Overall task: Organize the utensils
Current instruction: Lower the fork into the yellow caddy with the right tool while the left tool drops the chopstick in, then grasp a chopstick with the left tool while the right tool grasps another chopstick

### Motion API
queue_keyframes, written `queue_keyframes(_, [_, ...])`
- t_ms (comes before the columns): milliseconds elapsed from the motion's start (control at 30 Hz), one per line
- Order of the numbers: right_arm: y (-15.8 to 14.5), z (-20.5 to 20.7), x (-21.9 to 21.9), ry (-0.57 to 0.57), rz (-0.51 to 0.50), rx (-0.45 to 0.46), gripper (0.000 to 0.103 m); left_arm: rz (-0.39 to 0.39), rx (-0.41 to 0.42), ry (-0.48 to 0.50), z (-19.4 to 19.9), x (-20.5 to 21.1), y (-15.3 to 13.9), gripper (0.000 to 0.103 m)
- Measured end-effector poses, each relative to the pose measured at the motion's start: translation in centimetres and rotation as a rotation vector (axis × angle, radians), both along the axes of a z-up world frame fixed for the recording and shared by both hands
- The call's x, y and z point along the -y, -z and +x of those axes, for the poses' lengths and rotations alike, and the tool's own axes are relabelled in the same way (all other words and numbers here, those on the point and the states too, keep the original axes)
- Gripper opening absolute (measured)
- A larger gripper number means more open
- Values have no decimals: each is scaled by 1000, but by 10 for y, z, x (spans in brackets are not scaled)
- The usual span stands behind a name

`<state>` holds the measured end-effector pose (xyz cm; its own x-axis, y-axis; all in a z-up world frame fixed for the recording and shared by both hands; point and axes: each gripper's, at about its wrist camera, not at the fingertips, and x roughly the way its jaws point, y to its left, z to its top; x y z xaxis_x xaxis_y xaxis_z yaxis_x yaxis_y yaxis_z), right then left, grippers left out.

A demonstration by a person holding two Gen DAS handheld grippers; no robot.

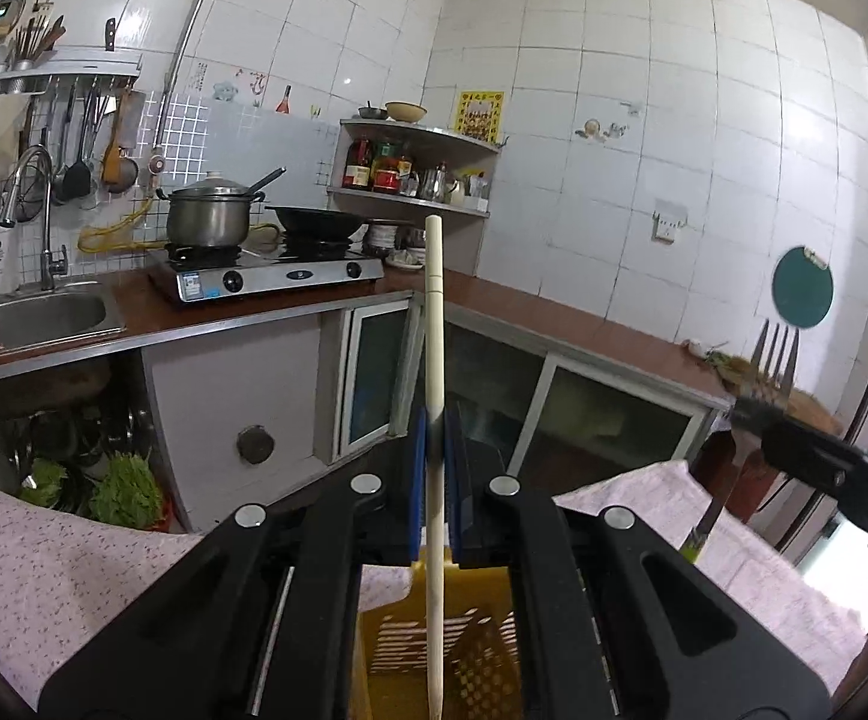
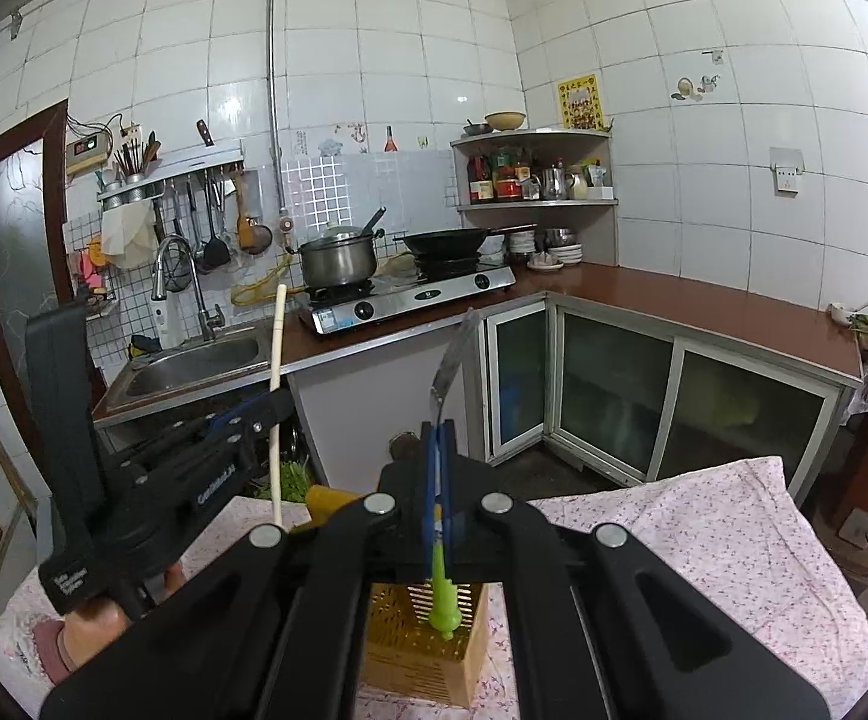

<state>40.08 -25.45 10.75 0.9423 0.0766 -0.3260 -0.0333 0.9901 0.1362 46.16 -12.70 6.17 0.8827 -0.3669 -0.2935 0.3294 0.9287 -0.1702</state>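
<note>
My left gripper [image 1: 435,427] is shut on a cream chopstick [image 1: 434,312] that stands upright, its lower end hanging over a yellow perforated utensil holder [image 1: 481,648]. From the right wrist view, that left gripper [image 2: 272,407] and the chopstick [image 2: 278,354] are at the left, above the table. My right gripper [image 2: 438,438] is shut on a green-handled fork [image 2: 442,600]. The fork's tines point up and its handle tip hangs just over the yellow holder [image 2: 416,654]. In the left wrist view the right gripper [image 1: 754,411] holds the fork [image 1: 777,354] at the right edge.
The holder stands on a table under a pink floral cloth [image 2: 703,534]. Beyond the table runs an L-shaped brown counter [image 2: 673,300] with a sink [image 2: 194,360], a gas stove [image 2: 410,294] bearing a pot and a wok, and a corner shelf [image 2: 535,168]. A hand [image 2: 92,630] holds the left gripper.
</note>
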Motion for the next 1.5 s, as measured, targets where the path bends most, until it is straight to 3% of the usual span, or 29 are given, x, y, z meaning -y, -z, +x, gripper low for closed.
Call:
queue_keyframes(133, [28,4,-6,10,-29,-9,1,5,-12,-6,-1,-5,15,4])
queue_keyframes(300, [62,16,-5,1,-21,-96,1,15,-54,-20,0,-14,33,5])
queue_keyframes(433, [66,22,4,-12,32,-154,4,11,-90,-21,-3,-21,30,9])
queue_keyframes(500, [63,19,9,-18,51,-170,4,26,-100,-22,-8,-22,23,30])
queue_keyframes(633, [52,3,17,5,57,-197,4,26,-108,-39,-30,-33,6,62])
queue_keyframes(700, [53,-8,21,19,43,-251,5,53,-131,-75,-46,-43,-1,91])
queue_keyframes(733, [55,-12,21,23,32,-275,14,66,-141,-87,-52,-47,-2,93])
queue_keyframes(767, [59,-17,21,28,19,-301,38,84,-161,-99,-60,-53,-2,95])
queue_keyframes(800, [65,-26,22,39,6,-332,52,100,-191,-111,-68,-61,0,98])
queue_keyframes(833, [70,-34,23,50,-2,-346,57,112,-218,-118,-72,-65,3,98])
queue_keyframes(1033, [108,-72,28,83,7,-470,57,171,-414,-125,-113,-100,42,98])
queue_keyframes(1133, [127,-88,28,115,8,-525,57,151,-509,-98,-133,-112,67,98])
queue_keyframes(1433, [177,-115,10,94,15,-698,54,152,-663,-77,-168,-106,119,98])
queue_keyframes(1500, [183,-116,7,88,30,-722,46,186,-670,-71,-171,-98,126,98])
